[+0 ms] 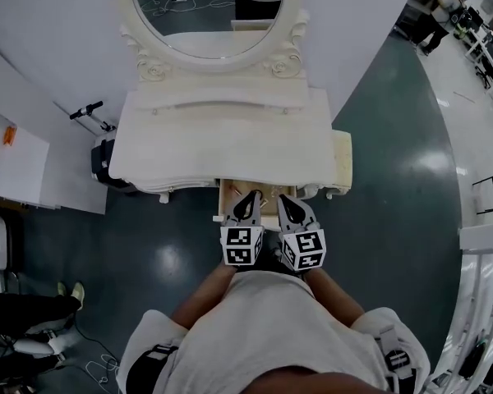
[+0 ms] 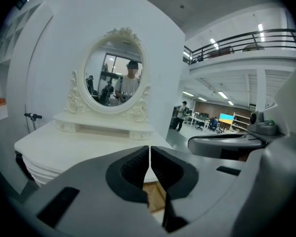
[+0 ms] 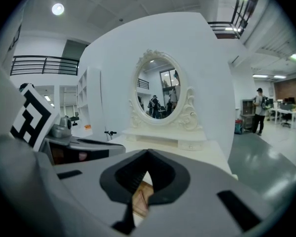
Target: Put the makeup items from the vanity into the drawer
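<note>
Left tongs (image 1: 251,195), right tongs (image 1: 285,199) — closed, empty

I see the vanity (image 1: 222,142) as smooth, cream-painted, with a soft sheen. Its drawer (image 2: 154,195) shows bare, grainy wood inside. The mirror (image 1: 205,6) is glossy glass, and the dark floor (image 1: 394,187) is polished.

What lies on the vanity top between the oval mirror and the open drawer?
Nothing: in the head view the vanity top is bare from the mirror to the drawer.
</note>
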`<state>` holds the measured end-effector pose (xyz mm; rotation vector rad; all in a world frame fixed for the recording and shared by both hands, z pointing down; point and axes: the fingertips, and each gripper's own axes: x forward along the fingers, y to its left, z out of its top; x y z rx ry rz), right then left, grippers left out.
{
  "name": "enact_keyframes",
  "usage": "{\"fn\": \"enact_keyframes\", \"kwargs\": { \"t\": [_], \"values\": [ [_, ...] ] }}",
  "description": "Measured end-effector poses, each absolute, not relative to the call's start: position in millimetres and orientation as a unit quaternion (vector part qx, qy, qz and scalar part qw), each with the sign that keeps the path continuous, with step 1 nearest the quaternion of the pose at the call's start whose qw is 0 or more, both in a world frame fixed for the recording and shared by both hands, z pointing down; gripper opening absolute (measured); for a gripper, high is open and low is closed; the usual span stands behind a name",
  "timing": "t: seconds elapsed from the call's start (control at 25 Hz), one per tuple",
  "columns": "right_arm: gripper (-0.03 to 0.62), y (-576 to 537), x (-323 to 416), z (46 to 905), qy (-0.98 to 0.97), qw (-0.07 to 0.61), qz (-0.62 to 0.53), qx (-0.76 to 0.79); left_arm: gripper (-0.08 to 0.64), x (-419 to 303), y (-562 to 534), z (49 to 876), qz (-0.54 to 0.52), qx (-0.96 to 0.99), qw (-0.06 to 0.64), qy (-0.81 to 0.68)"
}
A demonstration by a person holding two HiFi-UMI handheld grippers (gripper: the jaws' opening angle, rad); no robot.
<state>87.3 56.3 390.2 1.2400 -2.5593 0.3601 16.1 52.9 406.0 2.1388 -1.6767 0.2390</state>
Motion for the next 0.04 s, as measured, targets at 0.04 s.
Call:
{"fn": "enact_keyframes", "kwargs": {
  "t": [0.04],
  "values": [
    [0.014,59.3,87.2,390.8,-0.885,0.139,0.124,0.427,0.017,17.0,54.9,407.3,0.086,0.767,0.208,-0.601]
  ]
}}
